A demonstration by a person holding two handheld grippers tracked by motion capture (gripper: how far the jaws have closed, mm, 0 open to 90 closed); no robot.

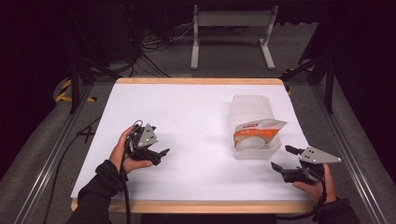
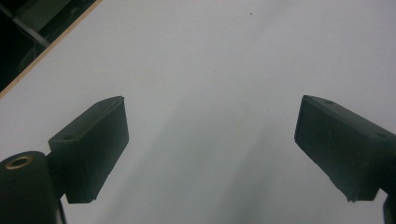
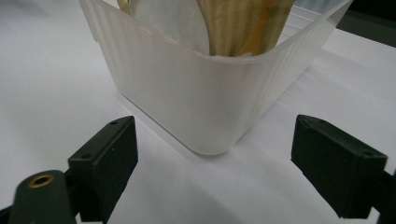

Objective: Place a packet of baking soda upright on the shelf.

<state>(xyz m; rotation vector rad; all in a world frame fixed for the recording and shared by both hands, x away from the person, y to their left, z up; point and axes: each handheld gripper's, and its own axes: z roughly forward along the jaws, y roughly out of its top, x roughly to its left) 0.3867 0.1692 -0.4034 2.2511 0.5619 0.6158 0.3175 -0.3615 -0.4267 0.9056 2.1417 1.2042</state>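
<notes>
- The translucent, ribbed plastic tub (image 1: 256, 135) stands on the right half of the white table (image 1: 187, 116), nearer the front edge than the back. Its hinged lid is thrown back flat toward the far side.
- Inside it sits an orange-and-white printed food packet (image 1: 259, 129), propped at a slant over a pale round item. The packet rises above the rim, as the right gripper view shows (image 3: 243, 23).
- The right gripper (image 1: 282, 158) lies low just off the tub's near right corner. Its jaws are spread wide with nothing between them, aimed at that rounded corner (image 3: 210, 116) and apart from it.
- The step in hand looks to be a grasp on the tub or its contents. To do it well, I would bring one jaw inside the wall and one outside, rather than straddling the corner, where the curved plastic would likely slip.
- The wall is thin and will probably flex, so a gentle squeeze low on a straight side should hold better than a hard pinch at the rim.
- The left gripper (image 1: 159, 153) is well apart on the left half of the table. It too is spread wide and empty, over bare table (image 2: 210, 93).
- It could steady the tub's far side if the tub slides.
</notes>
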